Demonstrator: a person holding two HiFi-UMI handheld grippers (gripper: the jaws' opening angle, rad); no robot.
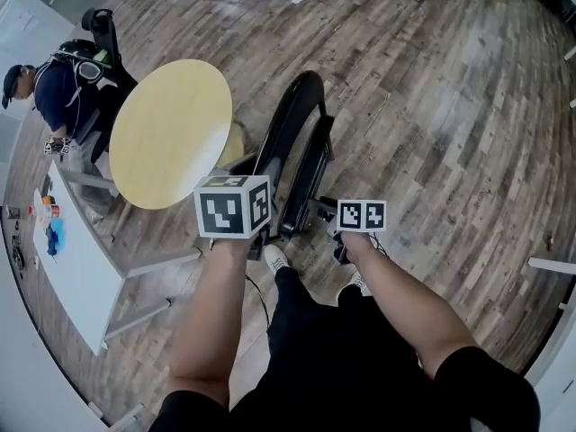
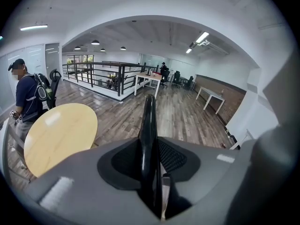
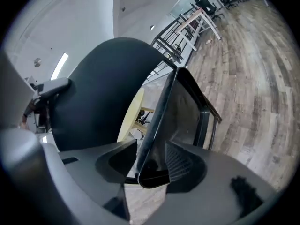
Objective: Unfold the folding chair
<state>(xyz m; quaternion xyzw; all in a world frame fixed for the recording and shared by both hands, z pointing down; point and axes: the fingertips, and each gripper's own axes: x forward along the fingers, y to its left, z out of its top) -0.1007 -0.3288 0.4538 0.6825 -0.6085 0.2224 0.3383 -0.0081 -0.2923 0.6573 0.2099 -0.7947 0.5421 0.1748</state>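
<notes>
Black folding chair: it is folded up and stands on the wooden floor, just past the person's feet and right beside the round table.
Chair shape: from the head view, two thin dark slabs stand side by side, close together, with a curved top at the far end.
Left gripper: it pinches the thin shiny rim of the chair back. The rim runs straight up between the two jaws, and both pads sit against it.
Right gripper: its jaws are spread. The near corner of the seat pokes in between them, and a bit of gap shows on the left side, so they do not squeeze it.
Right gripper view: the big round dark chair back fills the left side. Thin black leg bars run along the right side of the seat.
Marker cubes: the left cube sits over the near end of the chair. The right cube is just to the right of the chair.
Round table: it has a pale yellow top and stands just left of the chair.
Person with the grippers: two bare arms reach toward the chair. The person wears black shorts, and a white shoe is close to the chair's near end.
Other person: stands at the far left, past the round table, in a dark cap and dark top with a backpack.
White table: it is long, lies along the left edge, and has small colourful things on it.
Far room: the left gripper view shows a black railing, more desks and ceiling lights.
</notes>
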